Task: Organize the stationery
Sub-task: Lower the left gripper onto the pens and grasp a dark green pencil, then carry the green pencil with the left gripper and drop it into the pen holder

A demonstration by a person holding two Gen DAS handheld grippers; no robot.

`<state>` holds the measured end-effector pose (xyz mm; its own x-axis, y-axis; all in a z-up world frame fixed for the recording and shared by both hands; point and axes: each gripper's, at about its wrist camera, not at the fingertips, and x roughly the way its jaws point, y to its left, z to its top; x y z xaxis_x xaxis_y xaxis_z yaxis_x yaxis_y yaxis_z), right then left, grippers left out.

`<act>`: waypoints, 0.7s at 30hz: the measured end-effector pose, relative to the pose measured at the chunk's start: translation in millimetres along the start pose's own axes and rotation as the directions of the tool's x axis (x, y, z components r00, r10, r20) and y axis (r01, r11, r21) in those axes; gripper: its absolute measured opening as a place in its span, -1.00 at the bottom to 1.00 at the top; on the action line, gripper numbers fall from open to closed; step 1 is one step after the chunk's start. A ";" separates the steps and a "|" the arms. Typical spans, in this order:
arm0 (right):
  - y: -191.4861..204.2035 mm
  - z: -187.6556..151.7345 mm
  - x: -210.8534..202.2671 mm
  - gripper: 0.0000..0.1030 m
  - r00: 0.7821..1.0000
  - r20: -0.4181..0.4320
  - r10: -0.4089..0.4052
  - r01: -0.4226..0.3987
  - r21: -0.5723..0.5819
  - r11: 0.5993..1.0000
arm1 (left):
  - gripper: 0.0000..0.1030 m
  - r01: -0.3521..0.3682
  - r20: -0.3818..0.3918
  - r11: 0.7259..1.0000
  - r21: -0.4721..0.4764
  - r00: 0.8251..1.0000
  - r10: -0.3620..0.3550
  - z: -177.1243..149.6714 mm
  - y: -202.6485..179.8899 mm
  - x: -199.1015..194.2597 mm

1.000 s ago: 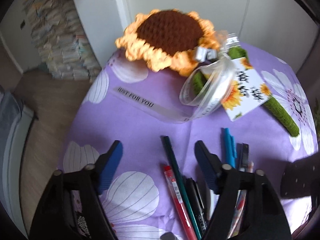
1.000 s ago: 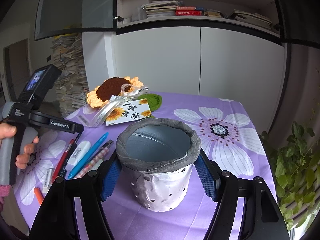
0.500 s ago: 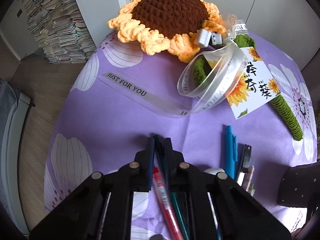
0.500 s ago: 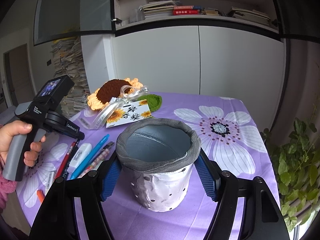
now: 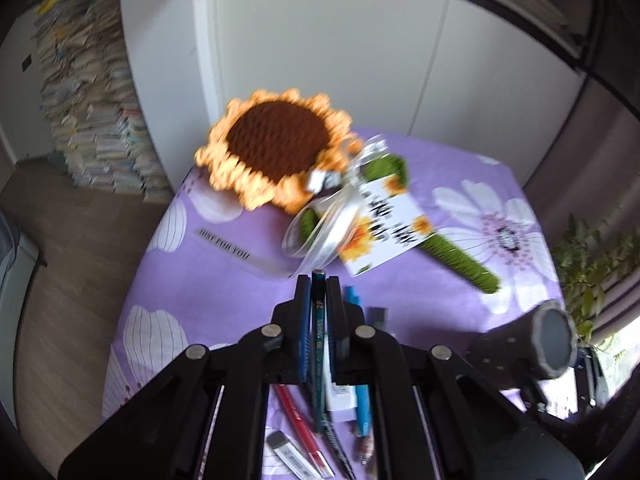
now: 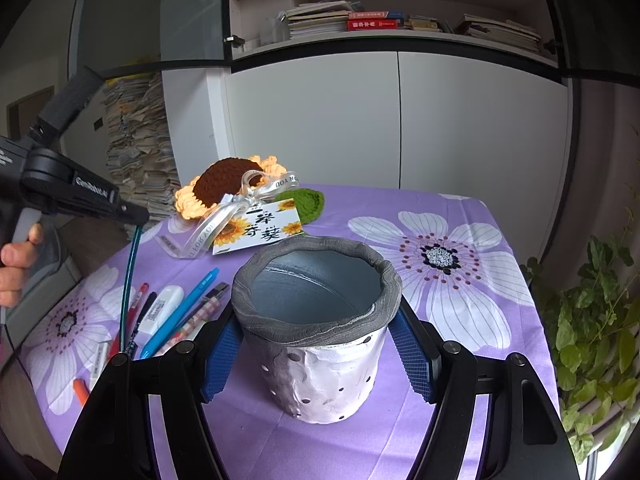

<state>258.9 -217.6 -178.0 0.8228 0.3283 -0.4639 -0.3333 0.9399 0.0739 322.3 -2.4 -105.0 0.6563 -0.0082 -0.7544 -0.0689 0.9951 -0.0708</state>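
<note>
Left wrist view: motion blur softens most of the scene, and the print on the card [image 5: 382, 228] beside the crochet sunflower [image 5: 276, 150] is unreadable here. The left tongs [image 5: 319, 280] are closed on a dark green pencil [image 5: 319, 320]; only its blunt end shows past the blue pads, and its lower part runs out of sight behind the black arms. The pencil is slim, smooth and marked in pale letters. Below the tongs, partly covered by them, lie a red pen [image 5: 298, 420], a blue pen [image 5: 362, 404] and a white eraser [image 5: 286, 454] on the worktop [image 5: 200, 280], which wears a purple cloth printed with white daisies. The pot [image 5: 532, 344] shows at the right edge, dark and foreshortened.

Right wrist view: the right tongs [image 6: 316, 354] clasp the pot [image 6: 320, 320] from both sides, ribbed blue pads pressed against its wall. The pot is a rough, hand-shaped cylinder with a grey rolled rim, a pale lumpy body pierced by small round holes, and a smooth grey inside. The left tongs [image 6: 138, 216] hang above the worktop [image 6: 460, 280], to the left of the pot, with the pencil [image 6: 129, 284] dangling steeply from them, clear of the other stationery. A hand [image 6: 16, 268] on the handle is cut off by the frame. The pens lie in a loose row just left of the pot, their ends hidden behind the right tongs' arm.
</note>
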 end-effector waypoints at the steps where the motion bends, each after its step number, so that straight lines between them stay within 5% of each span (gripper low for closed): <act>1: -0.2 -0.2 -0.3 0.40 1.000 0.000 0.000 0.000 0.001 1.000 | -0.89 0.010 0.018 1.000 0.015 1.000 -0.010 1.1 -2.6 -6.6; 14: 0.2 0.0 -0.3 0.40 1.000 0.000 0.001 -0.001 0.000 1.000 | -0.91 0.110 0.182 0.982 0.151 0.974 -0.136 12.7 -52.0 -82.0; 19: 0.4 0.1 -0.6 0.40 1.000 0.001 0.001 -0.001 0.000 1.000 | -0.77 0.025 0.082 0.984 0.178 0.996 -0.041 9.9 -58.0 -39.0; 20: 0.8 0.1 -0.3 0.40 1.000 0.000 0.003 -0.003 0.001 1.000 | -0.69 0.014 0.046 0.984 0.176 0.999 -0.023 8.6 -56.8 -25.7; 21: 1.0 0.0 -0.1 0.40 1.000 -0.001 0.003 -0.003 0.001 1.000 | -0.41 0.018 -0.003 0.984 0.175 1.000 -0.018 7.8 -55.9 -7.9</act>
<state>258.4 -216.7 -177.9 0.8216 0.3309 -0.4642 -0.3351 0.9391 0.0764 326.8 -57.2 -89.9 0.6549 -0.0266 -0.7553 0.0755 0.9967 0.0304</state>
